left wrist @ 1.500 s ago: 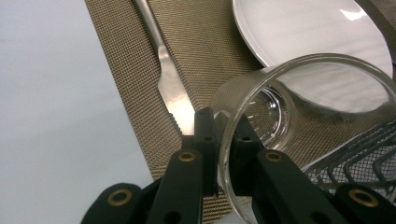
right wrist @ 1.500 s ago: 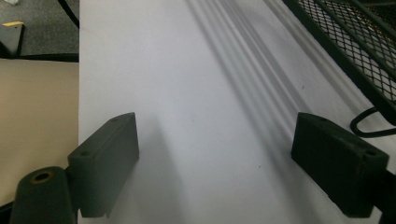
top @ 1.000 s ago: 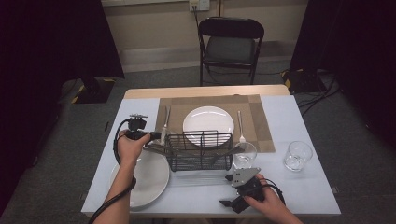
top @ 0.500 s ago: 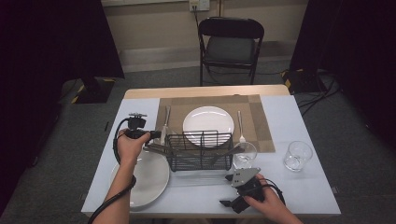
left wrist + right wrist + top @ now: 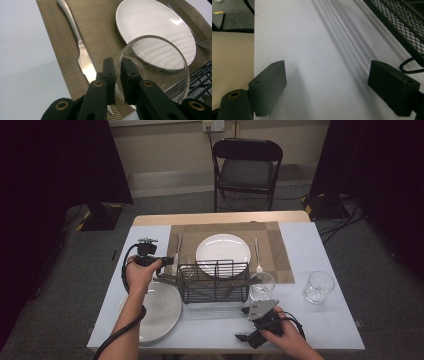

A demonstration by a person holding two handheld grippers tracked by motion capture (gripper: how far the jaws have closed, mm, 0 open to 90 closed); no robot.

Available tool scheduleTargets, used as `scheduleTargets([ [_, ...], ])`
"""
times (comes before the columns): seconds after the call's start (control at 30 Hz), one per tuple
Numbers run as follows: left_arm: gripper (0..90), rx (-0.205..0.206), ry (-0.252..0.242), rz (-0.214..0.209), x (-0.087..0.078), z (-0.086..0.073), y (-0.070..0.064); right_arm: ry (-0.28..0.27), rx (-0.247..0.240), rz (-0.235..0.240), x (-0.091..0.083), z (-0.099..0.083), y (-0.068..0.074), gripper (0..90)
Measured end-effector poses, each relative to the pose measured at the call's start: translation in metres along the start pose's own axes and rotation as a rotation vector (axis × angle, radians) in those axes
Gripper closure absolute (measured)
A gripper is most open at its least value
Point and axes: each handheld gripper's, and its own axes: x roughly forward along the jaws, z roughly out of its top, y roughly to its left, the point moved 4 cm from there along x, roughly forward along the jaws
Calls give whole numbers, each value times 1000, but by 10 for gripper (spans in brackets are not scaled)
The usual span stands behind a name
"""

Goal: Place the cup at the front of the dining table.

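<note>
1. The left gripper (image 5: pixel 117 82) has its two black jaws pinched narrowly on the rim of a clear round glass bowl (image 5: pixel 160 67), one jaw inside the wall and one outside.
2. The bowl hangs tilted over the woven brown placemat (image 5: pixel 100 32), just beside a silver table knife (image 5: pixel 80 47) and near a round white dinner plate (image 5: pixel 150 22) lying on the mat.
3. In the high view the left gripper (image 5: pixel 167 261) sits at the mat's left edge, next to a black wire dish rack (image 5: pixel 215 281).
4. The right gripper (image 5: pixel 327 90) stands with its jaws wide apart — nothing between them but the white tabletop (image 5: pixel 312 50).
5. In the high view it (image 5: pixel 250 325) rests near the table's front edge, in front of the rack.
6. A larger white plate (image 5: pixel 157 312) lies front-left; two clear drinking glasses (image 5: pixel 318 287) stand right of the rack — well apart from the bowl.
</note>
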Motion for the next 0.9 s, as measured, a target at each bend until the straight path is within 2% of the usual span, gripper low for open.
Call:
scheduleTargets([
  [0.2, 828, -10, -12, -1, 0, -1, 1, 0, 0, 0, 0, 0, 0, 139],
  [0.9, 817, 5, -29, -7, 7, 4, -3, 0, 0, 0, 0, 0, 0, 139],
])
